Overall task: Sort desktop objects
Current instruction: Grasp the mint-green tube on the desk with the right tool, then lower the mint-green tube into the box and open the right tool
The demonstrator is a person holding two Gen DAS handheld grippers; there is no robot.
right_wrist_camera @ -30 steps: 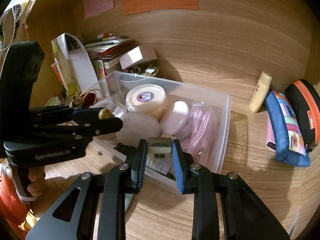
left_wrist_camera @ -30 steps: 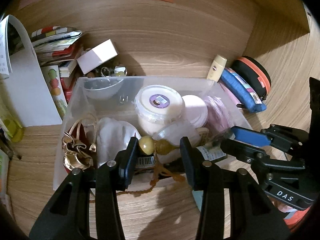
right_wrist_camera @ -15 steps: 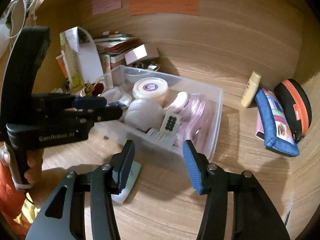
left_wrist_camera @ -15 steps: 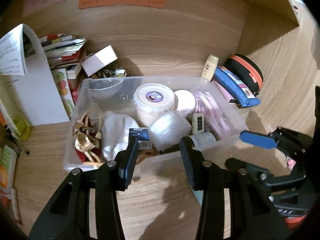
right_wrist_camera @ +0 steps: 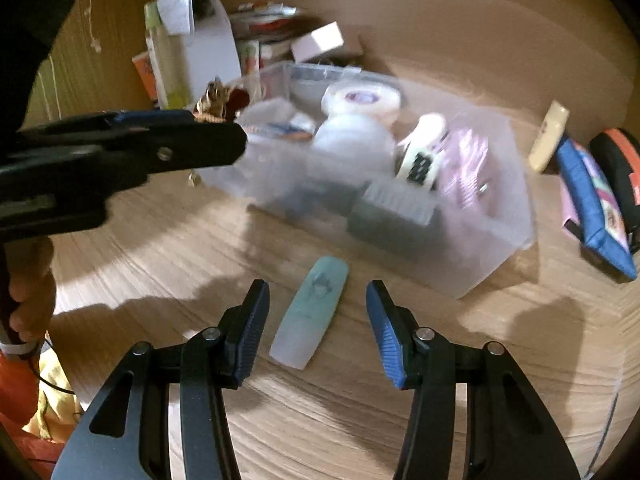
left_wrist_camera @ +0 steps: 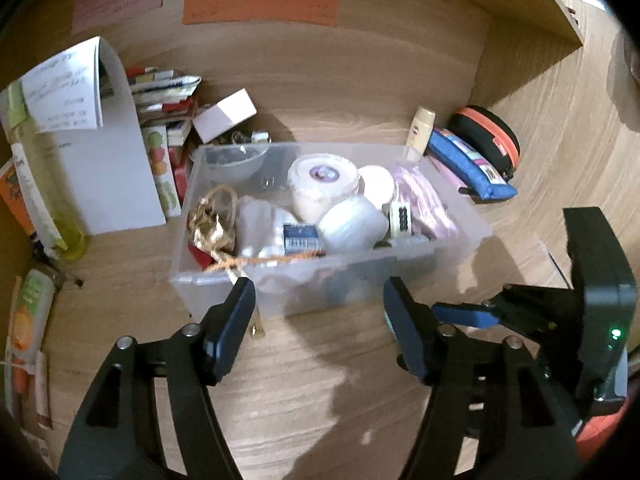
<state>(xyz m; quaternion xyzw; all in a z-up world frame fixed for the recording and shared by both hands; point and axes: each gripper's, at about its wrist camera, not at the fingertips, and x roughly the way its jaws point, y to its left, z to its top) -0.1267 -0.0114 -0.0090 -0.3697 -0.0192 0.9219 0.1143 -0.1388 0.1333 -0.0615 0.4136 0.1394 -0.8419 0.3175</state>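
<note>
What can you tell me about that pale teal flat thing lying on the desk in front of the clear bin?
The pale teal piece is a flat, elongated, round-ended slab, translucent-looking plastic, with a faint dark print near its far end. It lies flat on the wooden desk, angled, just short of the clear bin. The right gripper is open around it; nothing touches it.

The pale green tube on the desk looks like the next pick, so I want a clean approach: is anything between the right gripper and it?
Nothing visible. The pale green tube lies alone on the bare desk, lined up between the right gripper's open fingers; the clear bin sits beyond it.
</note>
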